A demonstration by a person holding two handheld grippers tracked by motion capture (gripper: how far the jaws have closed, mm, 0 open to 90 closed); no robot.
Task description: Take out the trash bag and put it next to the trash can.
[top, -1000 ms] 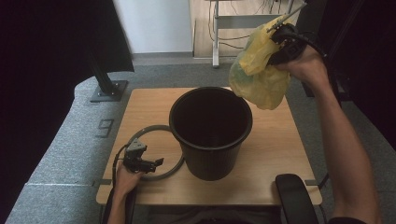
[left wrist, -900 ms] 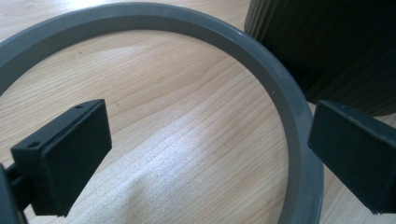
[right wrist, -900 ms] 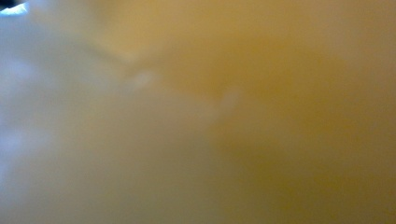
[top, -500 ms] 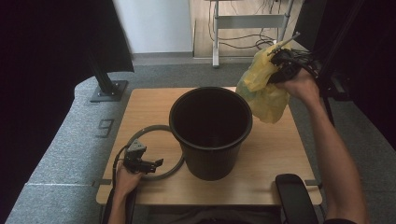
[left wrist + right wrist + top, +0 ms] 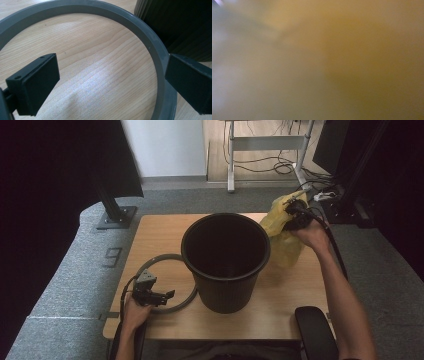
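A black plastic bucket (image 5: 225, 270) stands upright in the middle of the wooden table (image 5: 160, 235). Left of it lies a grey ring (image 5: 155, 262), partly hidden behind the bucket. My left gripper (image 5: 165, 296) rests low at the table's front left, open, and its jaws straddle bare wood inside the ring (image 5: 150, 42); the right jaw sits over the ring's band beside the bucket wall (image 5: 180, 25). My right gripper (image 5: 289, 210) is shut on the top of a crumpled yellow bag (image 5: 282, 242), which hangs against the bucket's right side. In the right gripper view the bag (image 5: 352, 60) is a yellow blur.
A black padded armrest (image 5: 312, 330) sticks up at the table's front right edge. A black stand base (image 5: 116, 215) sits on the grey floor at back left. A metal desk frame (image 5: 265, 150) and cables (image 5: 320, 190) are behind the table.
My right hand has come down and nearer with the yellow bag, from high at the back right to beside the bucket's rim. The left gripper, ring and bucket have not moved.
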